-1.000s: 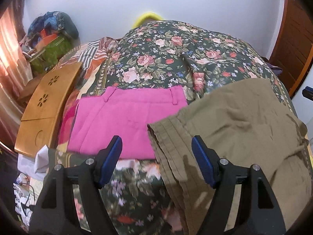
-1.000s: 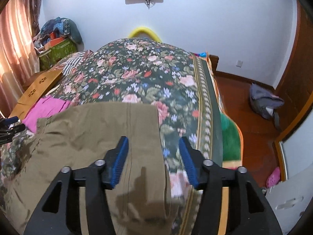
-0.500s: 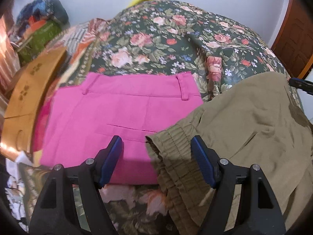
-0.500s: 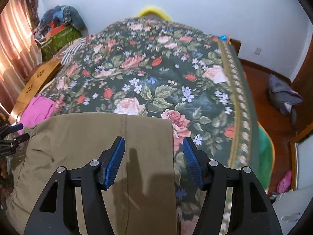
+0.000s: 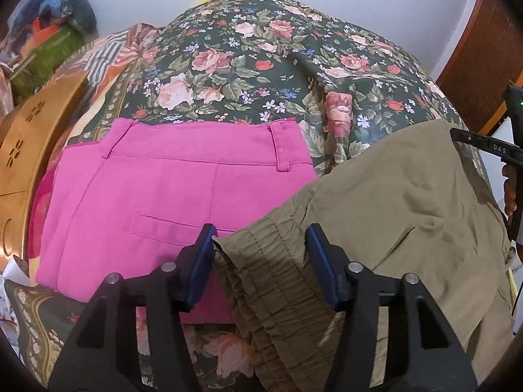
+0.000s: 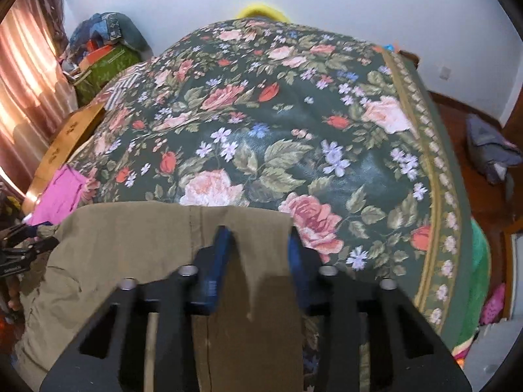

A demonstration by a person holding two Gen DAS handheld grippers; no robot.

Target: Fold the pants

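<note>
Olive-khaki pants (image 5: 402, 202) lie on the floral bedspread (image 5: 248, 65), their elastic waistband (image 5: 271, 271) nearest the left gripper. My left gripper (image 5: 260, 251) is open, its blue pads either side of the waistband corner. In the right wrist view the pants (image 6: 130, 238) spread to the left with the leg hem at the far edge. My right gripper (image 6: 260, 245) is open but narrowed, straddling the hem's right corner. I cannot tell if the pads touch the cloth.
Folded pink pants (image 5: 170, 189) lie left of the khaki pair. A wooden lap table (image 5: 29, 137) leans at the bed's left edge. A pile of bags and clothes (image 6: 104, 49) sits by the curtain. A grey bag (image 6: 490, 150) lies on the floor at right.
Both grippers have moved down and forward onto the khaki pants. The left now straddles the waistband corner, the right the hem corner. Both jaws have narrowed, the right more.
</note>
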